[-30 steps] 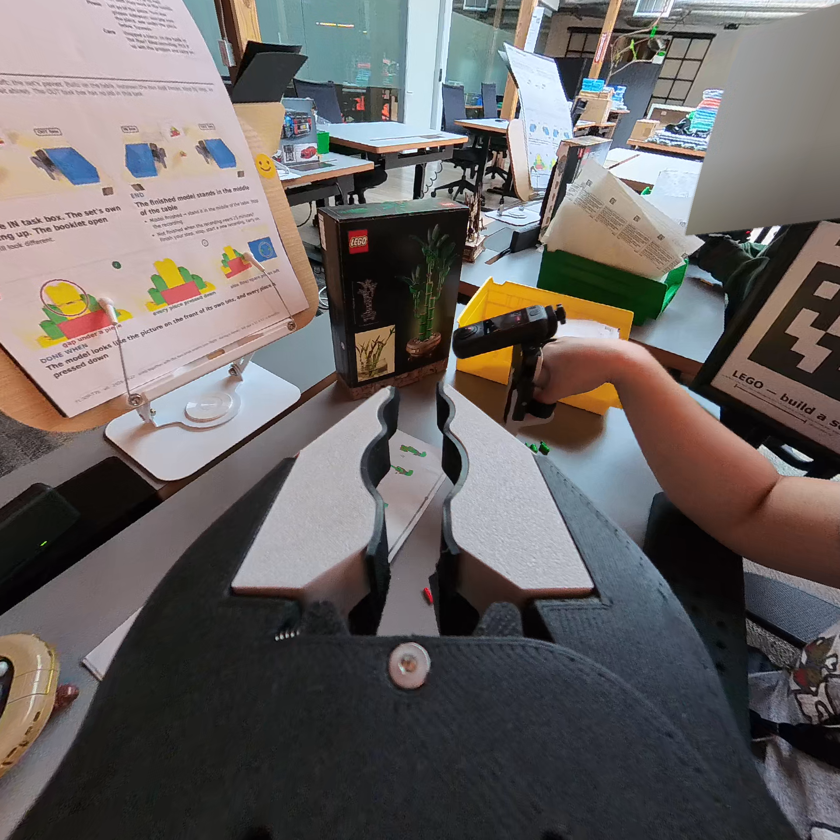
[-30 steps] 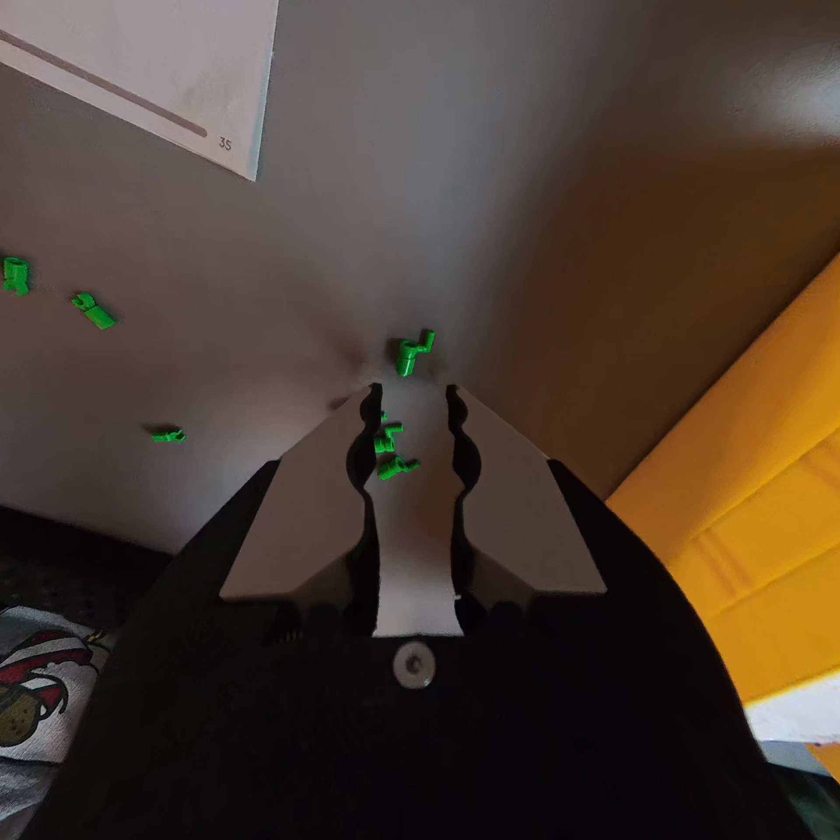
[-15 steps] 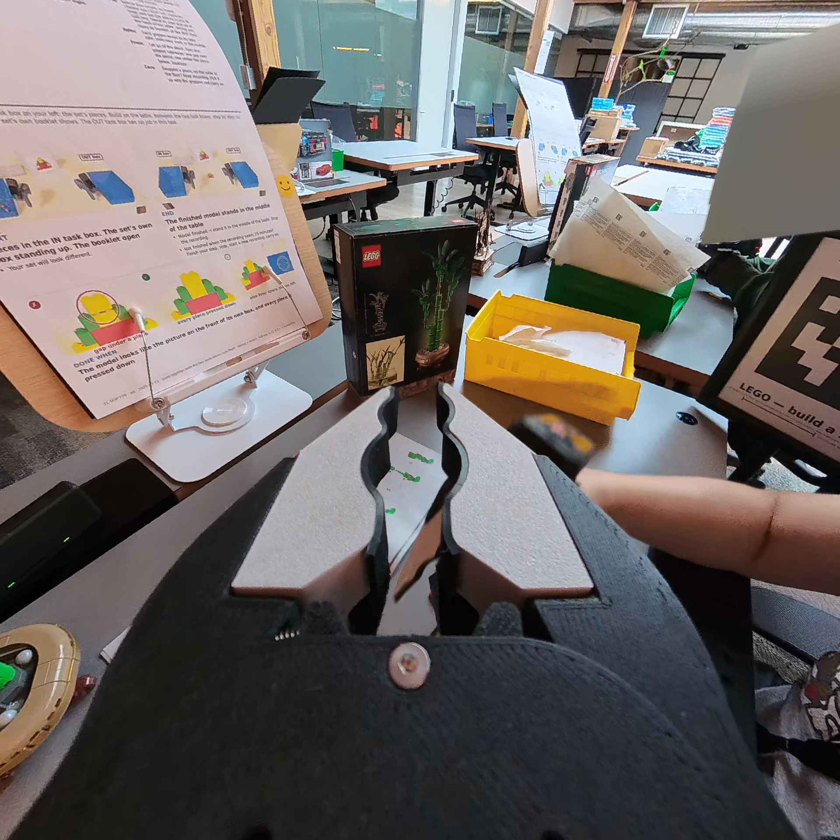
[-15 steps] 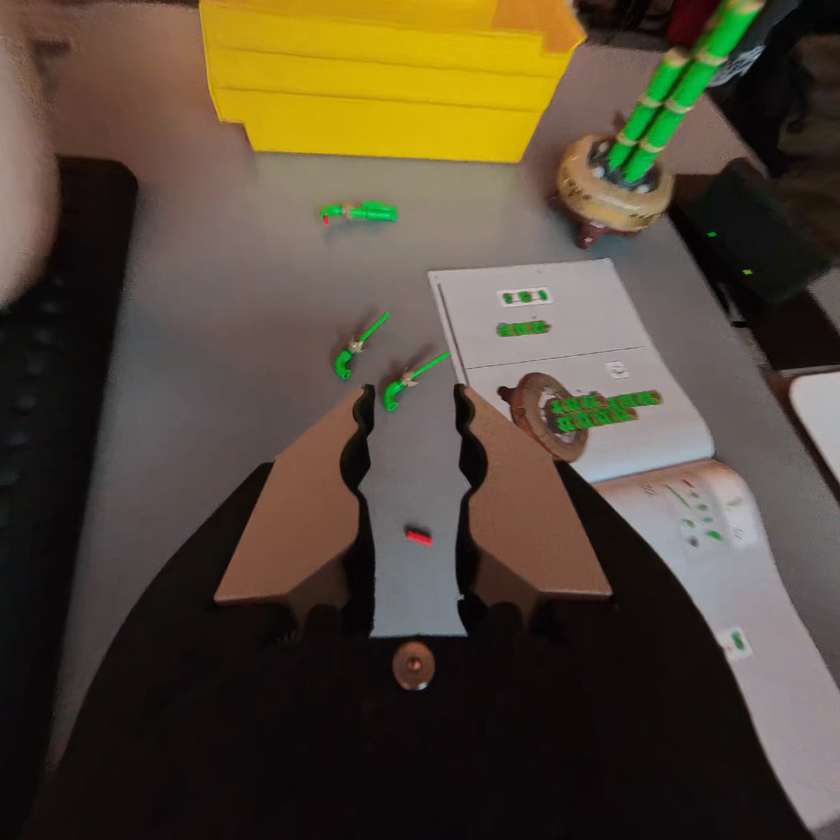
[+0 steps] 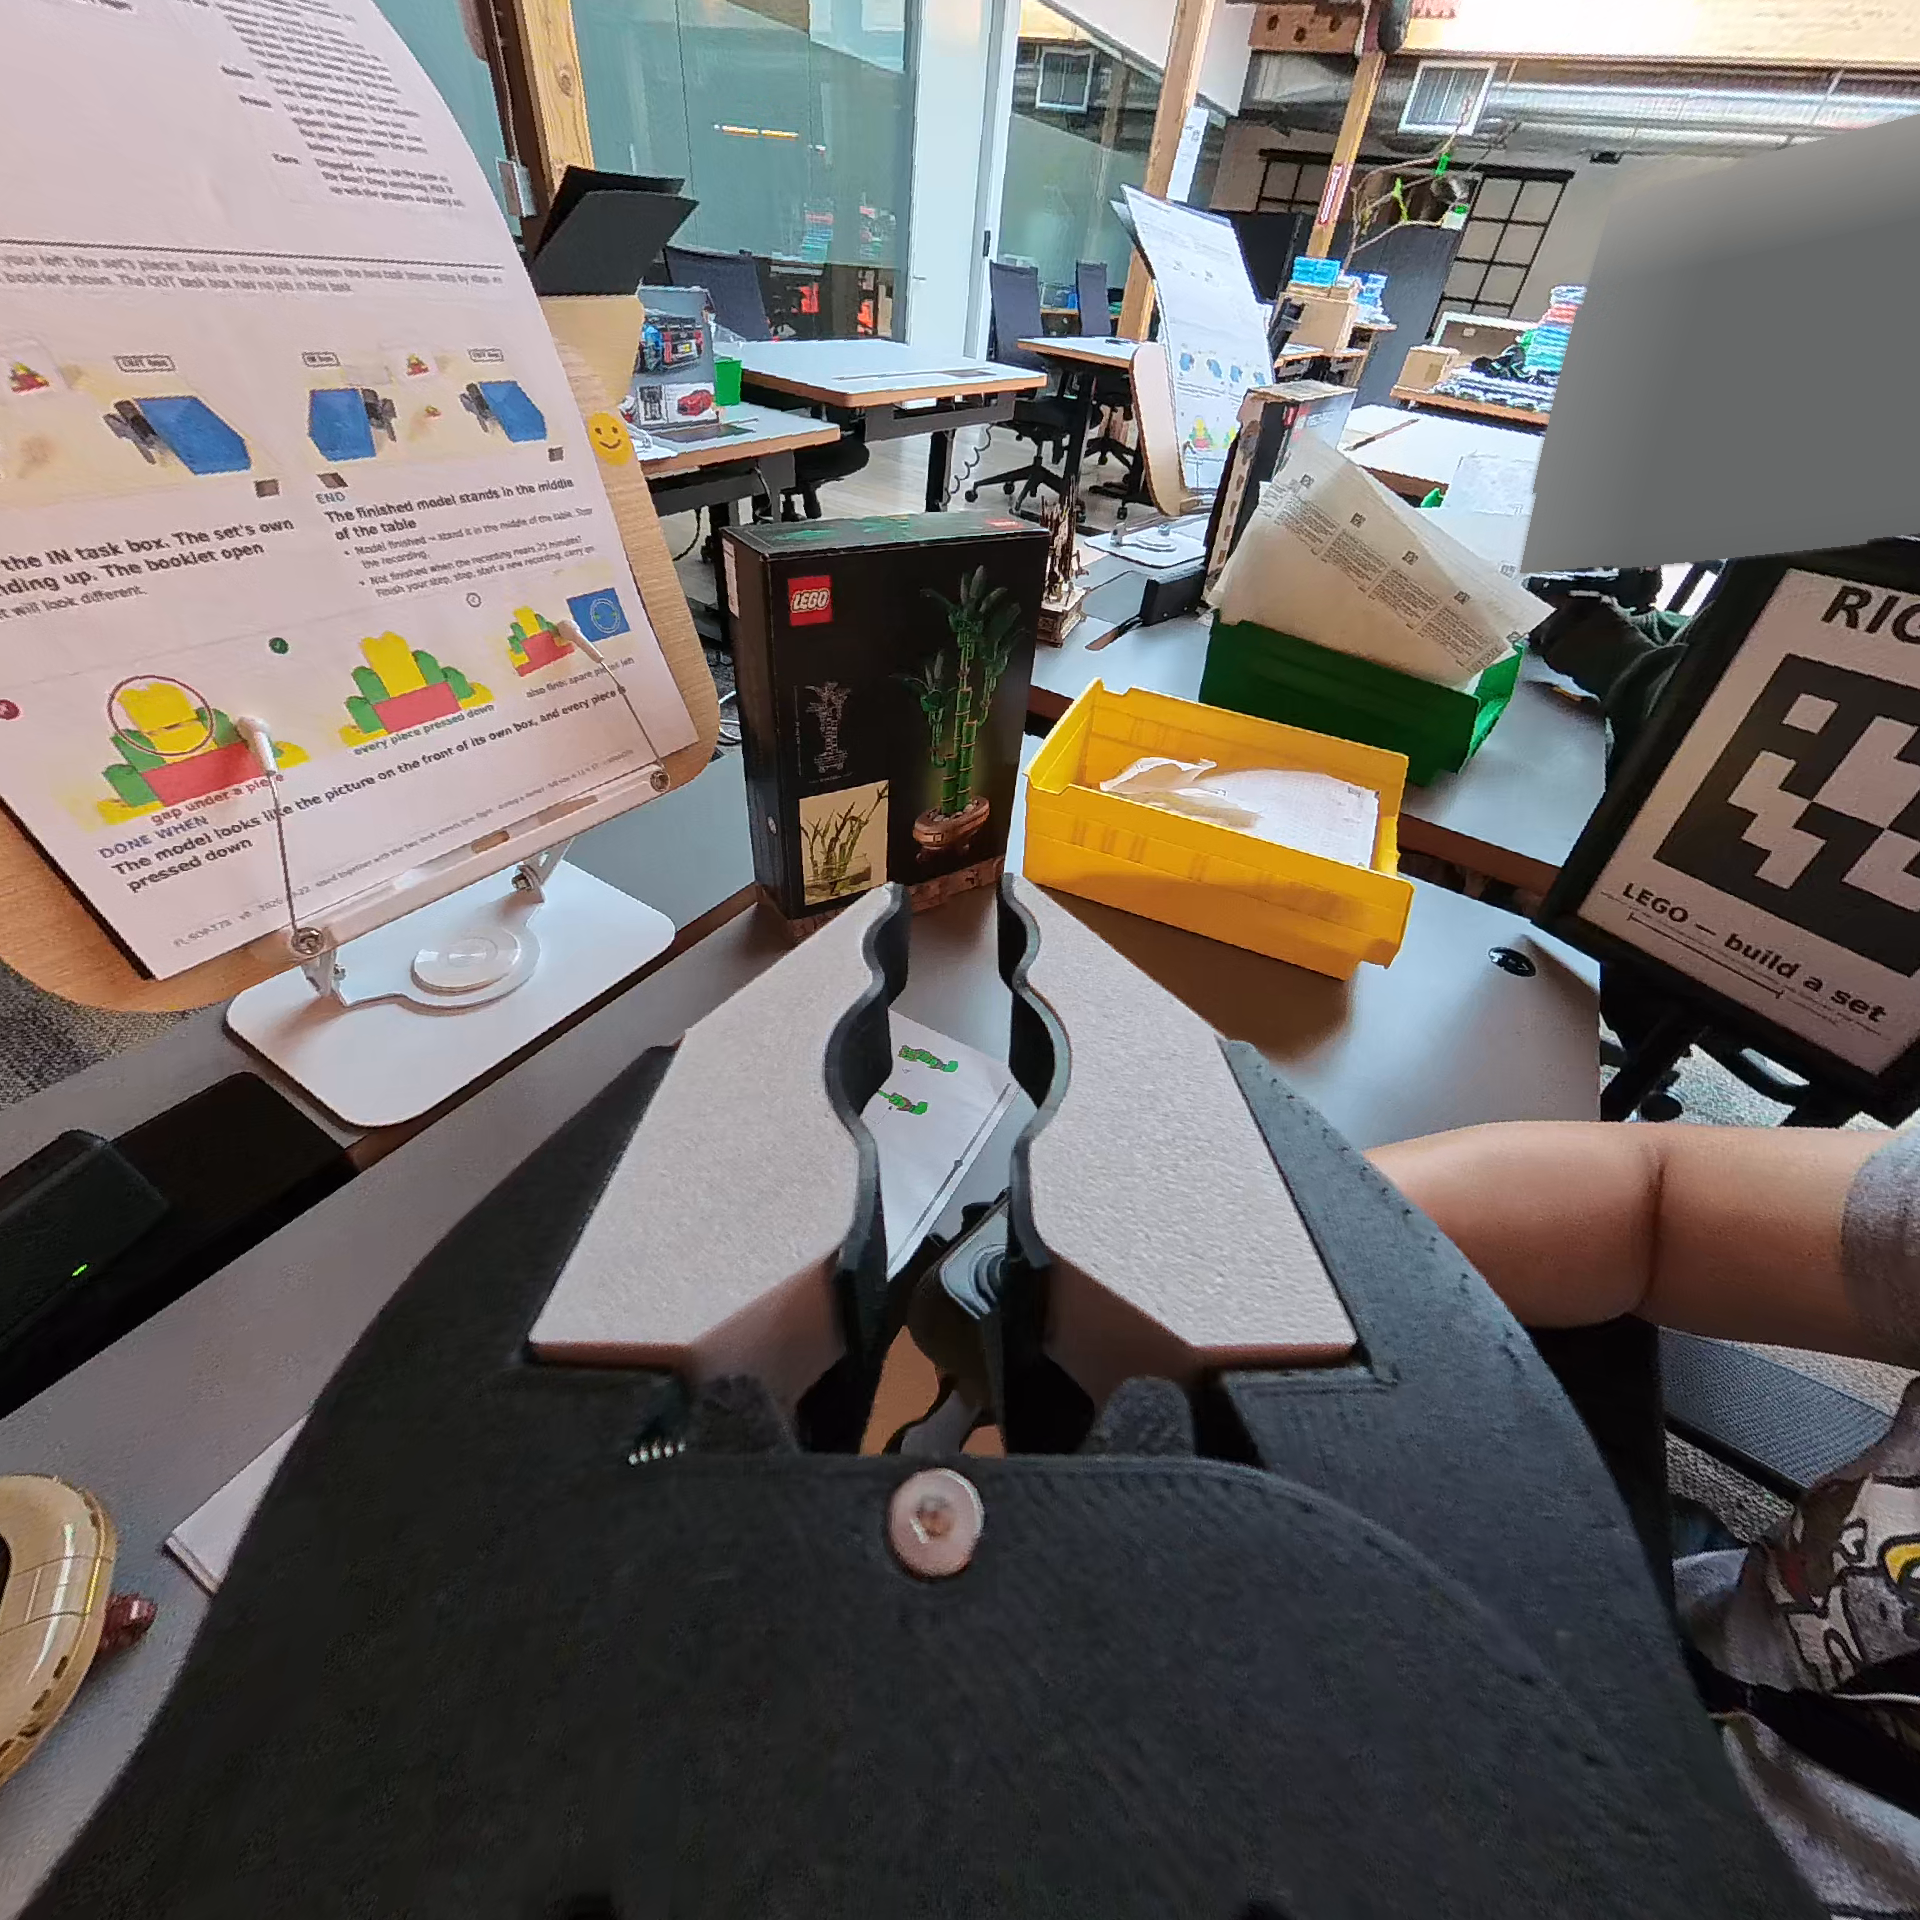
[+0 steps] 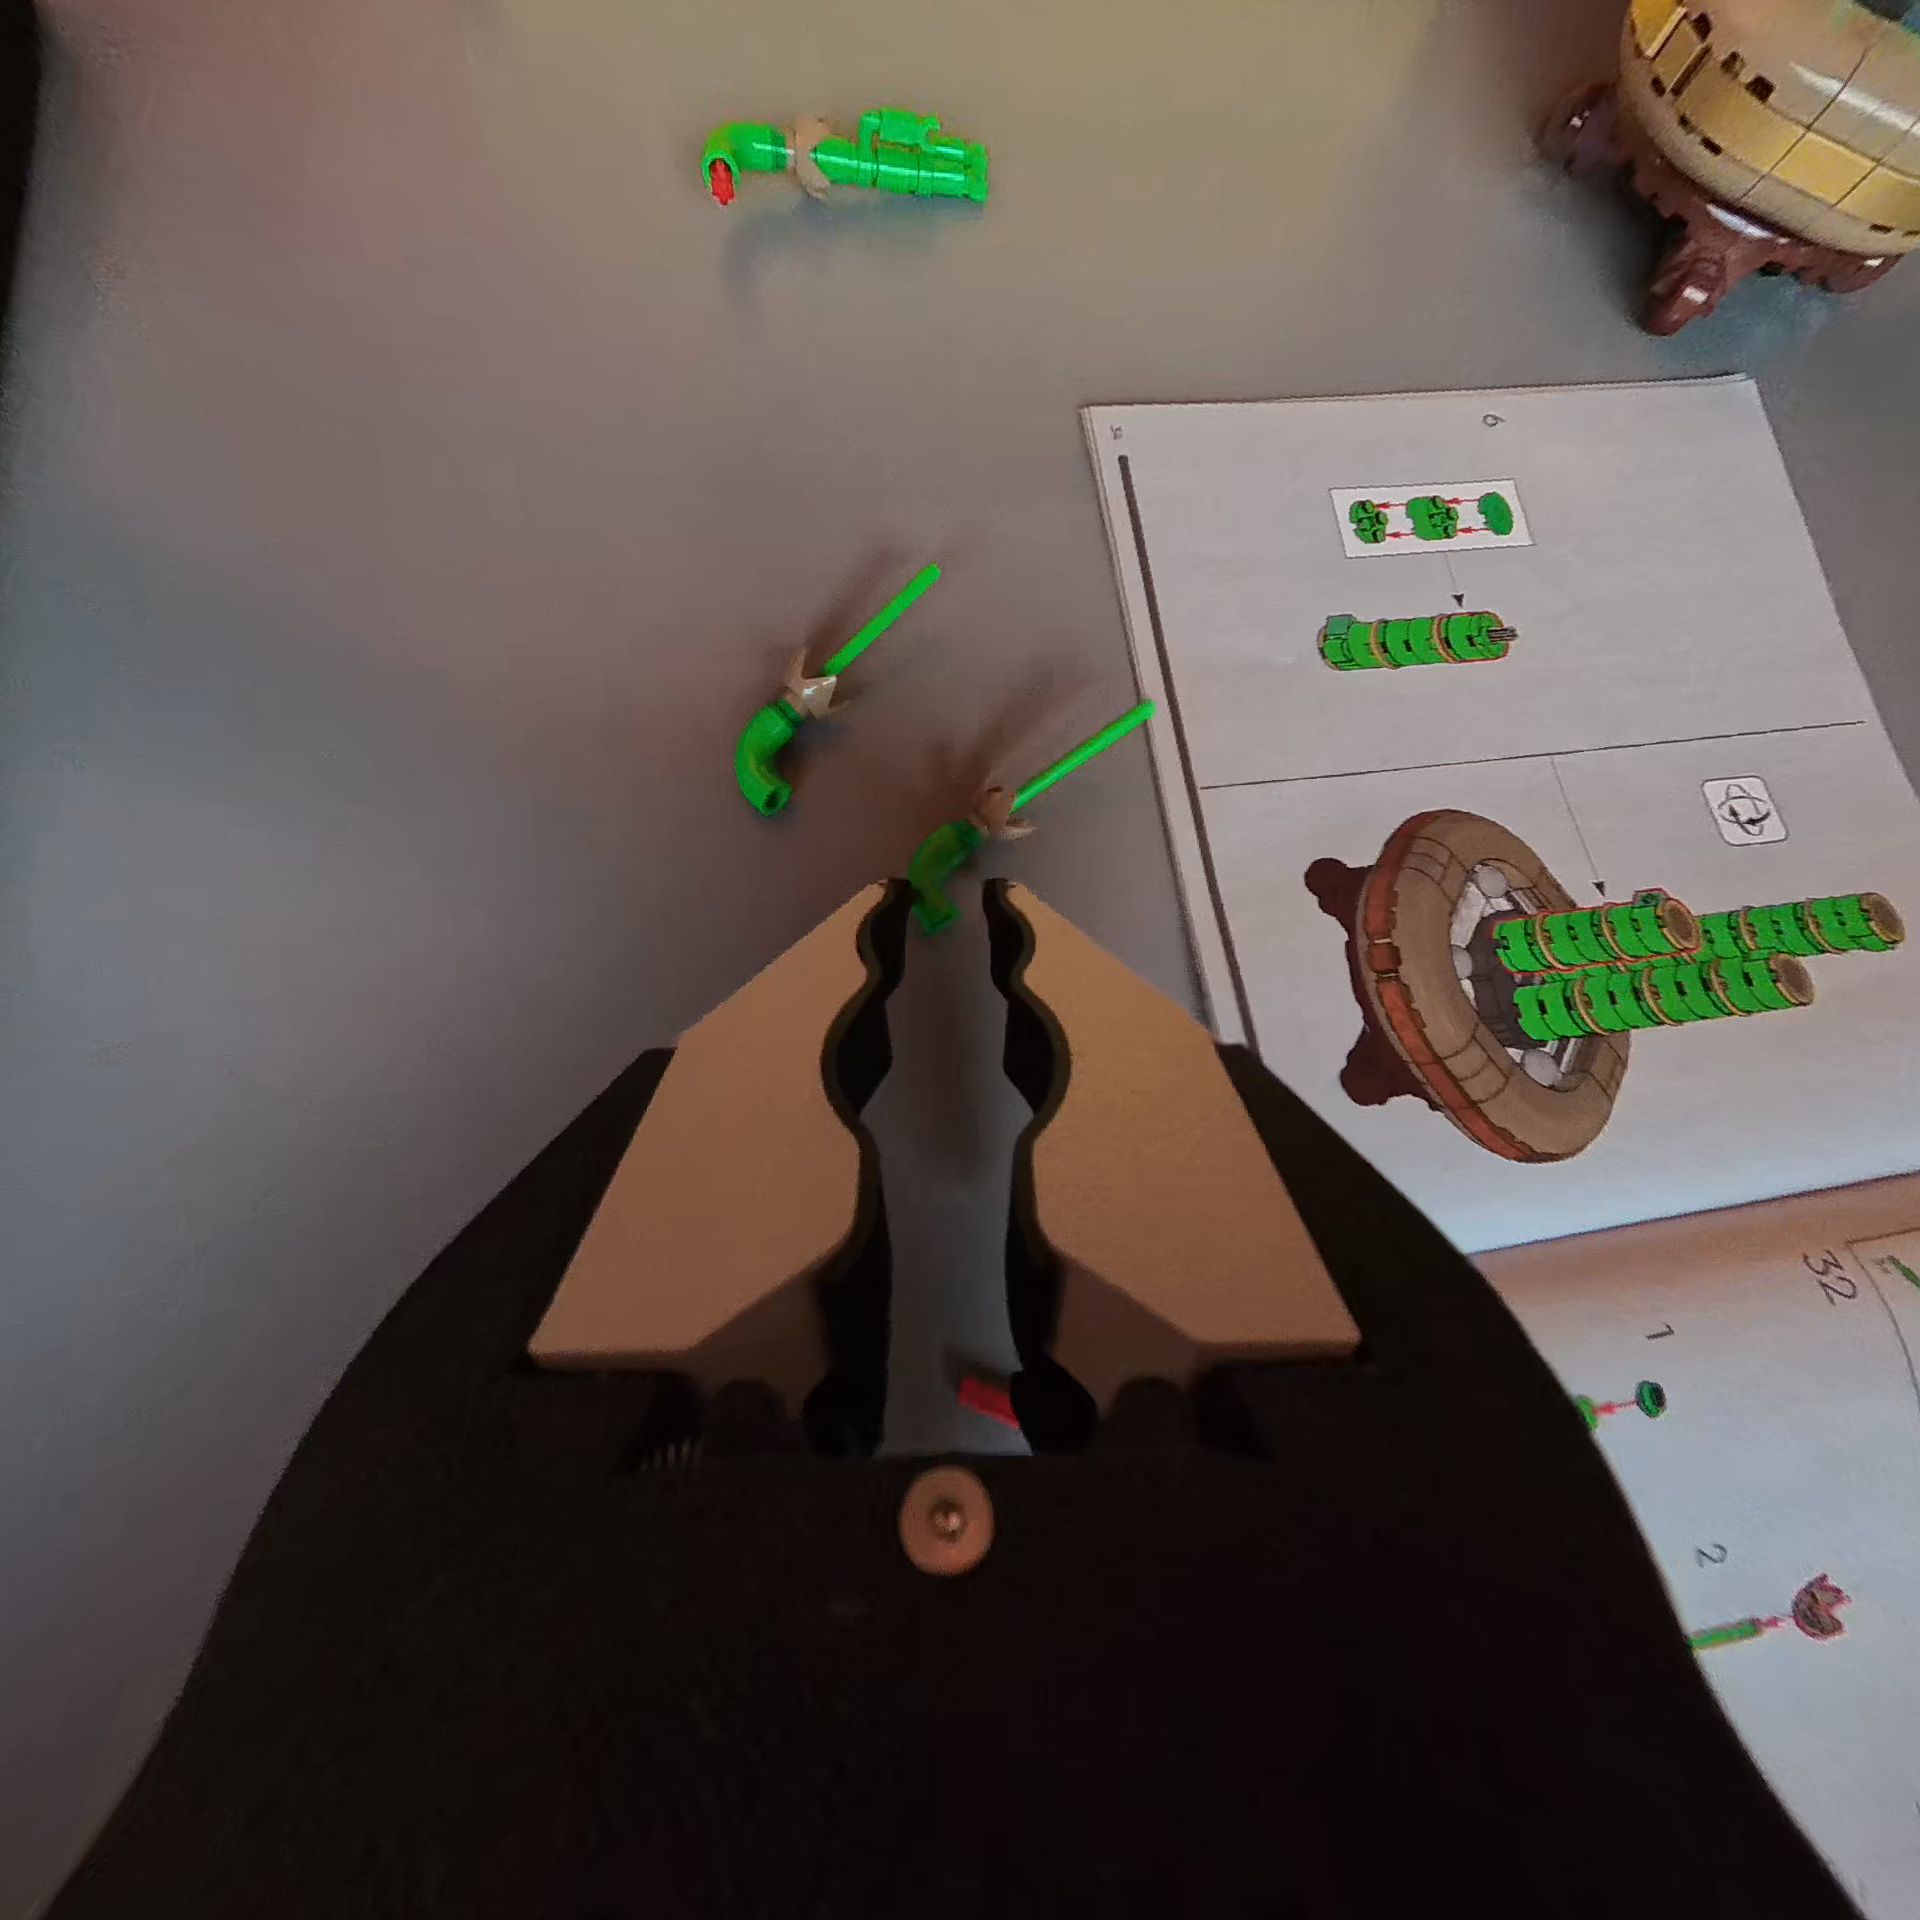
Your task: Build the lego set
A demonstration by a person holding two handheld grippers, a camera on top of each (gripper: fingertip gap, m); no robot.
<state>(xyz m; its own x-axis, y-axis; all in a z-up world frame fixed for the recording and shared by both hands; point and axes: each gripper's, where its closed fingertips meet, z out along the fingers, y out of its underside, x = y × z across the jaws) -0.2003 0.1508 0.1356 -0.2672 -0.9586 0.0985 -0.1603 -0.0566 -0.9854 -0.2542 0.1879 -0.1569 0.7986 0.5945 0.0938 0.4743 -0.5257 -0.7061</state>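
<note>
In the right wrist view my right gripper is open, low over the grey table. The green elbow end of a thin green stem piece lies right at its fingertips, not gripped. A second stem piece lies just left of it. A thicker green segment assembly lies farther off. A small red piece lies between the fingers near their base. The tan pot on its brown base stands at the top right. My left gripper is open and empty, held above the table. The pot also shows at that view's lower left.
The open instruction booklet lies right of the stems. In the left wrist view the set's black box stands ahead, a yellow bin to its right, an instruction sheet on a stand at left, and the person's forearm at right. About 30 centimetres separates my left fingertips from my right. My left tips are about 35 centimetres from the thicker green segment assembly, my right tips only 15 centimetres. From my right tips it is roughly 25 centimetres to the pot; from my left, 35 centimetres.
My right gripper left the small green clips by the yellow bin, swung to the stem pieces beside the booklet and closed in on the nearer one. It now sits under my left gripper, which barely moved.
</note>
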